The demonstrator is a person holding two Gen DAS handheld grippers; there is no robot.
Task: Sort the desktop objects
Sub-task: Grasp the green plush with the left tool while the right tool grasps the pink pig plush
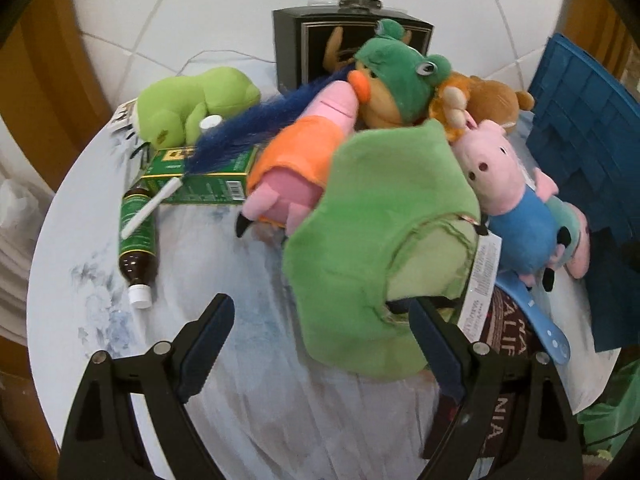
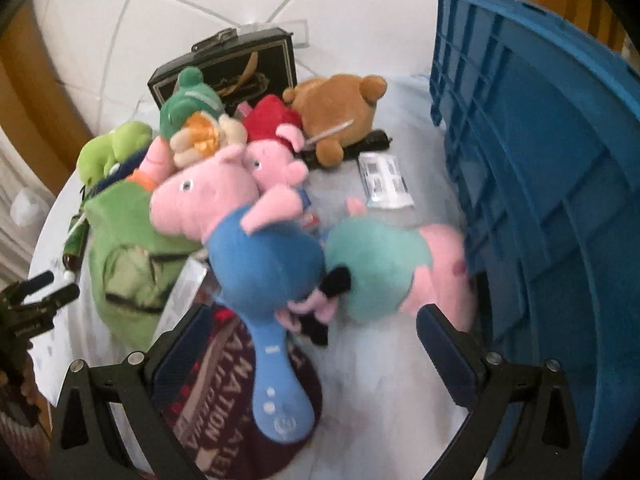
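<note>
Fingers on both the left gripper [image 1: 320, 344] and right gripper [image 2: 316, 344] are spread wide, holding nothing. Toy pile sits mid-bench [image 1: 240, 380]: green plush [image 1: 380, 240] just past the left one, blue pig [image 2: 256, 248] ahead of the right. Blue crate [image 2: 540, 160] walls off the right edge; bare cloth left, near the bottle [image 1: 138, 236].
</note>
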